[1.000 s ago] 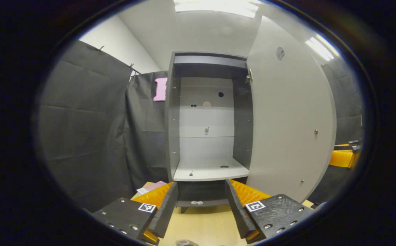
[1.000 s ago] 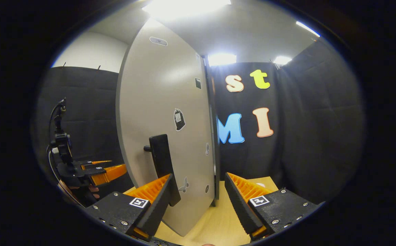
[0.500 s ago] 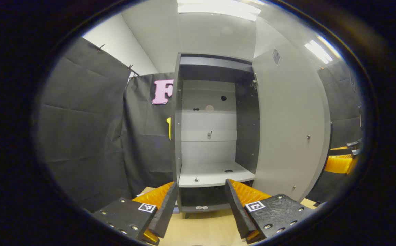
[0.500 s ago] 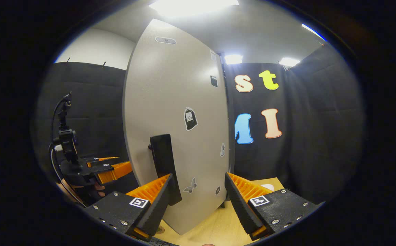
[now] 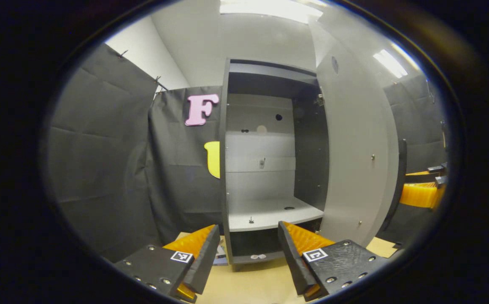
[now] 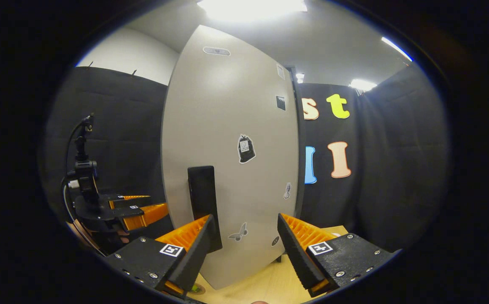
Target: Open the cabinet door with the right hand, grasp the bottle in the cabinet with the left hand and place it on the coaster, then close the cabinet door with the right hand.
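The left gripper faces the open cabinet, fingers apart and empty, its shelf bare. The right gripper, fingers spread and empty, sits before the cabinet door, whose black handle stands just behind its left finger.

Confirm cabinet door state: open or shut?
Open. In the left gripper view the cabinet door is swung out to the right, and the cabinet interior with its bare shelf is exposed.

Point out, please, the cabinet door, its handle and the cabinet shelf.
cabinet door (image 6: pixel 231 126), right gripper view, on its outer face.
handle (image 6: pixel 203 198), right gripper view, on the flat front.
cabinet shelf (image 5: pixel 269 211), left gripper view, on the bare top surface.
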Tool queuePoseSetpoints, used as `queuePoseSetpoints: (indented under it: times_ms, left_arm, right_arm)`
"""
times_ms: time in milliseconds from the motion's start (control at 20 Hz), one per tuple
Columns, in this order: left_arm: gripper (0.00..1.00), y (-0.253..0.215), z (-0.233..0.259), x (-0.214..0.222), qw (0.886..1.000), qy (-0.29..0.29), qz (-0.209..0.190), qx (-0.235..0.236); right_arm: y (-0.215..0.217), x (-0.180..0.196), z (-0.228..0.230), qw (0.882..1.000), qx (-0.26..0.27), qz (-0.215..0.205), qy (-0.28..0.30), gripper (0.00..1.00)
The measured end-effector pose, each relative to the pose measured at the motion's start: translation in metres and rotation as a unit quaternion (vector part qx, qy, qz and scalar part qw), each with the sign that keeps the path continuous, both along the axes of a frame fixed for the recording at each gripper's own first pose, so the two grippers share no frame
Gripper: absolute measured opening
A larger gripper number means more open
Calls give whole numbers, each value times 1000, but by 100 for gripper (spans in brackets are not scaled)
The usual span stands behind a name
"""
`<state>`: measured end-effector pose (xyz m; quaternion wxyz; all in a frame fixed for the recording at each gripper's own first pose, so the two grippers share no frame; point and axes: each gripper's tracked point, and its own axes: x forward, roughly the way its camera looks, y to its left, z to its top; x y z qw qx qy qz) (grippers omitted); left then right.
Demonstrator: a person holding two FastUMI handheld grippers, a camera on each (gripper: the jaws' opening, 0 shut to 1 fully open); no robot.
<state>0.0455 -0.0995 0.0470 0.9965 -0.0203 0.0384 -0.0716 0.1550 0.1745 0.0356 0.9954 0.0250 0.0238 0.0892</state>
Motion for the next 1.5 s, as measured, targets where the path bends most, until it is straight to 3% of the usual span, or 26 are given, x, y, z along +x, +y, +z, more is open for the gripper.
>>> queuePoseSetpoints:
  times_ms: [350, 1000, 1200, 1350, 1500]
  left_arm:
    - [79, 4, -4, -4, 1000, 11, -7, 6]
    - [79, 24, -5, -1, 999, 19, 45, 24]
    - [79, 26, -1, 0, 998, 10, 50, 28]
    - [79, 24, 2, 3, 998, 0, 48, 30]
    - [79, 15, 6, 5, 999, -4, 42, 11]
  right_arm:
    - [17, 11, -2, 1000, 7, 7, 5, 92]
    - [38, 43, -8, 998, 11, 60, 12, 92]
    - [24, 50, -5, 1000, -17, 26, 1, 92]
    - [0, 56, -3, 998, -40, -38, -16, 93]
    - [-9, 61, -6, 996, -38, -72, -23, 92]
